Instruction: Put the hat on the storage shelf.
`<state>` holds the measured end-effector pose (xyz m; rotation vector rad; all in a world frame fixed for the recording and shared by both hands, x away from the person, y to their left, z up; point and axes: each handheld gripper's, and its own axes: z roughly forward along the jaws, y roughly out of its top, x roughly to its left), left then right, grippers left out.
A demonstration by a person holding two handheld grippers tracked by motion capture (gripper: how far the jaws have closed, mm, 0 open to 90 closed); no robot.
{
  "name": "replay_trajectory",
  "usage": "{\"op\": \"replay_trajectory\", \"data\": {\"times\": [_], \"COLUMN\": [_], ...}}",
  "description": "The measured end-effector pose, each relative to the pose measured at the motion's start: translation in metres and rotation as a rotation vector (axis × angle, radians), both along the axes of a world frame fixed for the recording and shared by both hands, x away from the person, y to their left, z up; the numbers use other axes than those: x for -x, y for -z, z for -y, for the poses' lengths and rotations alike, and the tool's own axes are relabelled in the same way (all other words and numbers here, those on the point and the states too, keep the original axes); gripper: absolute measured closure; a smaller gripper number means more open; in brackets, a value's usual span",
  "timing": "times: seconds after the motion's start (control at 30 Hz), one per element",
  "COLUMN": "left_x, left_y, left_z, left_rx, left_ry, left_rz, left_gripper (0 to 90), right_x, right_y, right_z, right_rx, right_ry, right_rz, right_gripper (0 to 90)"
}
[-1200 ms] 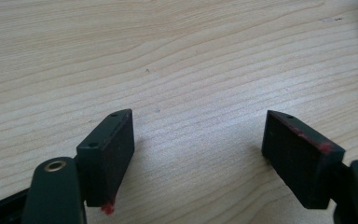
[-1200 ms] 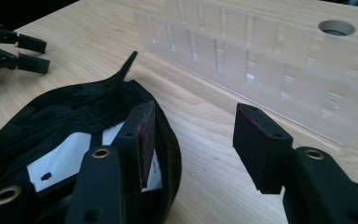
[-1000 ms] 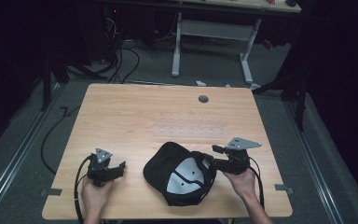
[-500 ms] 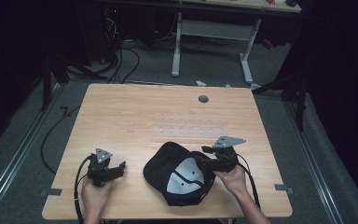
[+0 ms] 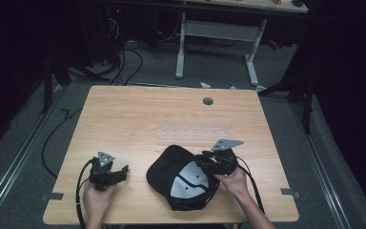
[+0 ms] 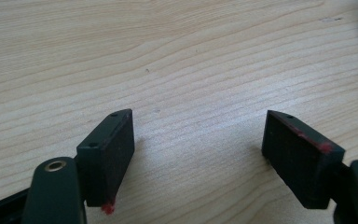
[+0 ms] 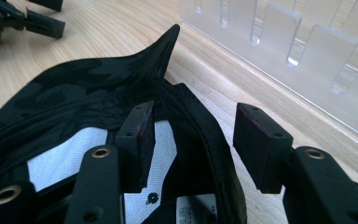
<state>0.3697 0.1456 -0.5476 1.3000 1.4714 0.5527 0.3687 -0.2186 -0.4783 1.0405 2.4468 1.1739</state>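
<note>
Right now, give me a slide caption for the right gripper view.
Open right hand-held gripper straddling the rim of an upturned black fabric cap on the light wooden table.

You have a black cap [image 5: 183, 177] lying upside down near the table's [image 5: 138, 119] front edge, right of centre, its white lining facing up and its brim pointing toward the far-left corner.
</note>
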Motion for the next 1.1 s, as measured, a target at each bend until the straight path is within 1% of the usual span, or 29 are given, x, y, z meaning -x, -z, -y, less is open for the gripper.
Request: {"op": "replay_trajectory", "data": {"times": [0.17, 0.37, 0.43, 0.47, 0.5, 0.53, 0.63, 0.67, 0.7, 0.77, 0.83, 0.9, 1.1], "left_x": [0.0, 0.0, 0.0, 0.0, 0.0, 0.0, 0.0, 0.0, 0.0, 0.0, 0.0, 0.0, 0.0], "left_y": [0.0, 0.0, 0.0, 0.0, 0.0, 0.0, 0.0, 0.0, 0.0, 0.0, 0.0, 0.0, 0.0], "left_z": [0.0, 0.0, 0.0, 0.0, 0.0, 0.0, 0.0, 0.0, 0.0, 0.0, 0.0, 0.0, 0.0], "left_rx": [0.003, 0.003, 0.003, 0.0, 0.003, 0.003, 0.003, 0.002, 0.003, 0.003, 0.003, 0.003, 0.003], "left_ry": [-0.001, -0.001, -0.002, -0.001, -0.002, -0.002, -0.002, -0.002, -0.002, -0.002, -0.002, -0.002, -0.003], "left_rz": [0.001, 0.0, 0.0, 0.0, 0.0, 0.001, 0.0, 0.0, 0.0, 0.0, 0.0, 0.0, 0.0], "left_gripper": [25.4, 25.4, 25.4, 25.4, 25.4, 25.4, 25.4, 25.4, 25.4, 25.4, 25.4, 25.4, 25.4], "right_x": [-0.004, -0.006, -0.006, -0.006, -0.007, -0.007, -0.007, -0.007, -0.007, -0.007, -0.006, -0.005, -0.002], "right_y": [0.006, 0.009, 0.011, 0.012, 0.014, 0.014, 0.014, 0.014, 0.014, 0.014, 0.015, 0.015, 0.016], "right_z": [-0.003, -0.006, -0.007, -0.008, -0.009, -0.009, -0.007, -0.006, -0.006, -0.005, -0.004, -0.003, 0.001], "right_rx": [0.003, 0.015, 0.023, 0.03, 0.041, 0.041, 0.032, 0.03, 0.032, 0.033, 0.041, 0.042, 0.031], "right_ry": [-0.013, -0.011, -0.018, -0.019, -0.026, -0.026, -0.032, -0.038, -0.04, -0.044, -0.051, -0.052, -0.056], "right_rz": [-0.017, -0.021, -0.016, -0.016, -0.014, -0.014, -0.01, -0.012, -0.005, -0.001, 0.009, 0.008, 0.014], "right_gripper": [50.0, 51.8, 53.3, 54.3, 57.5, 57.5, 63.2, 66.7, 68.1, 69.1, 72.3, 73.3, 77.6]}}
